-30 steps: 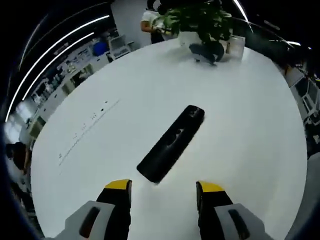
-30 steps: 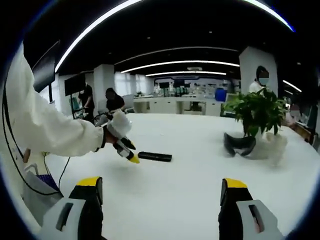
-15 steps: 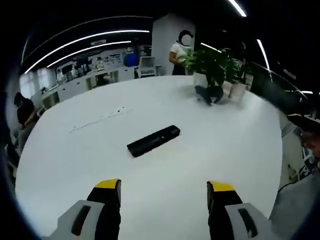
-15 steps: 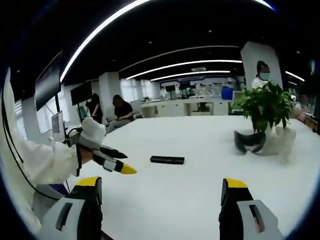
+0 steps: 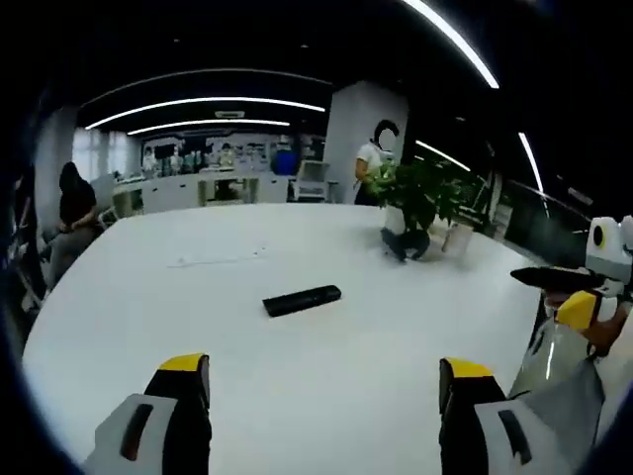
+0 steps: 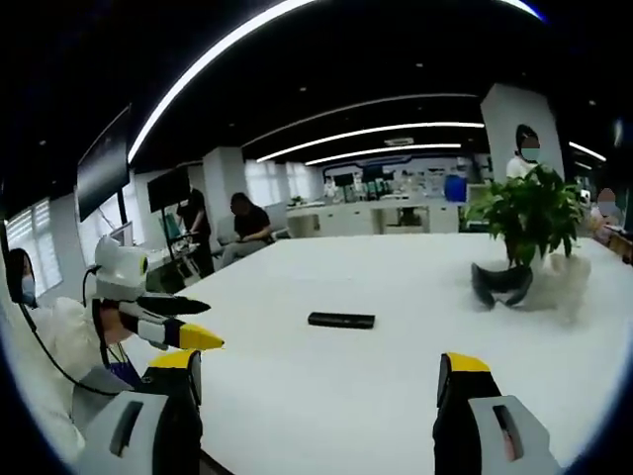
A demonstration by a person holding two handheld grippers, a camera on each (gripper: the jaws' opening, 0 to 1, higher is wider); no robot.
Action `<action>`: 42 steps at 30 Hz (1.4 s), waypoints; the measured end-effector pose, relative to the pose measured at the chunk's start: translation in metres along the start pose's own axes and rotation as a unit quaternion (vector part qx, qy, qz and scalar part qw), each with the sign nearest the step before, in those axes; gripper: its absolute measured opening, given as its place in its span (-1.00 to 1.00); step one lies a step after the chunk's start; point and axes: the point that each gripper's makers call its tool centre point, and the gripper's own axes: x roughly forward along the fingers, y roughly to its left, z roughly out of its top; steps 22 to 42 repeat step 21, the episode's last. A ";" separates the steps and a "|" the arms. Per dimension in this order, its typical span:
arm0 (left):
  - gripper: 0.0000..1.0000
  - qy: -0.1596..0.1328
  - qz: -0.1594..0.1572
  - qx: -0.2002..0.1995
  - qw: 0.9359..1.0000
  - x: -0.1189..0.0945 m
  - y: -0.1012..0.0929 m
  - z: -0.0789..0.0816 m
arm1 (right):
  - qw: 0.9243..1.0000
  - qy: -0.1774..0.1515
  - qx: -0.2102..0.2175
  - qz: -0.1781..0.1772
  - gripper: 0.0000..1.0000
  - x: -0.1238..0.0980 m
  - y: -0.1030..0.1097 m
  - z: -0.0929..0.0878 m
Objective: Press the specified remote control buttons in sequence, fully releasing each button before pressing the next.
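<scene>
Grey hand-held gripper (image 5: 321,381) bodies with black, yellow-tipped jaws; white sleeve (image 6: 54,336).

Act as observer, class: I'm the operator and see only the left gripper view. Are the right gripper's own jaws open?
Observer: Yes. The right gripper has its jaws wide apart, with nothing between them.
Operator: How does my left gripper look from the outside?
Observer: The left gripper hangs near the table's edge, tips apart and pointing toward the remote, well short of it.
</scene>
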 end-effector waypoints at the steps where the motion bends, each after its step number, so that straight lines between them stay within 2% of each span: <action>1: 0.98 -0.007 0.005 -0.004 1.000 -0.007 0.000 0.000 | 1.000 -0.001 -0.001 0.000 0.98 0.000 0.000 0.000; 7: 0.98 -0.019 0.032 0.000 0.999 -0.029 0.001 -0.008 | 1.000 0.003 -0.006 0.001 0.98 -0.002 0.003 -0.003; 11: 0.98 -0.008 0.043 0.001 0.999 -0.036 0.006 -0.018 | 1.000 0.009 -0.010 0.003 0.98 -0.002 0.003 -0.007; 14: 0.98 -0.023 0.037 0.014 0.999 -0.041 0.000 -0.017 | 1.000 0.008 -0.012 0.003 0.98 -0.003 0.002 -0.008; 17: 0.98 -0.036 0.048 0.027 0.998 -0.047 -0.002 -0.014 | 1.000 0.012 -0.011 0.003 0.98 -0.003 0.000 -0.009; 21: 0.98 -0.032 0.040 0.012 0.999 -0.046 -0.005 -0.017 | 1.000 0.009 -0.009 0.008 0.98 -0.002 0.001 -0.009; 42: 0.98 -0.032 0.040 0.012 0.999 -0.046 -0.005 -0.017 | 1.000 0.009 -0.009 0.008 0.98 -0.002 0.001 -0.009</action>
